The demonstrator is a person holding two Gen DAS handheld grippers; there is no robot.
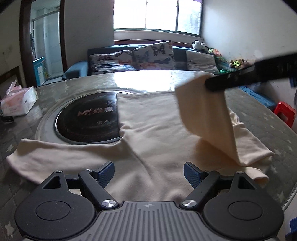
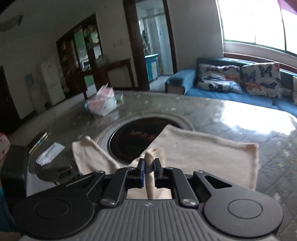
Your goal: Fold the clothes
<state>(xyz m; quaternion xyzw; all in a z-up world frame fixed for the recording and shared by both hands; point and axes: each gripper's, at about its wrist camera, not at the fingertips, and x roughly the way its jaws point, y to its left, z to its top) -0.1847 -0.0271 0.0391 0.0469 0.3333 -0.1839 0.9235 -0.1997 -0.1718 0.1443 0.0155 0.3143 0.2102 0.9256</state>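
The left gripper (image 1: 148, 174) sits nearest in its own view, its jaws spread wide with nothing between the blue pads (image 1: 193, 175), hovering just above the near edge of a cream long-sleeved shirt (image 1: 152, 129). The shirt lies spread on the table (image 1: 78, 87), its body partly covering a round black cooktop (image 1: 87, 120) set into the middle of the table. One sleeve (image 1: 46, 155) stretches flat toward the left of that view. The other sleeve (image 1: 207, 115) is lifted off the table and hangs in a fold from the right gripper (image 1: 241, 78), which enters the left view from the right side as a blurred black bar.

In the right wrist view, the right gripper (image 2: 149, 165) has its jaws nearly closed, pinching a bunched strip of the cream cloth (image 2: 151, 178) that runs up between the pads. Beyond it the shirt's body (image 2: 204, 153) lies flat, beside the cooktop (image 2: 133, 140).

A tissue box (image 1: 20, 100) stands on the far left part of the table, well apart from the shirt. Behind the table are a blue sofa (image 1: 78, 70) with butterfly-patterned cushions (image 1: 154, 54), a bright window (image 1: 157, 14) above it, and a red stool (image 1: 285, 113) at the right.
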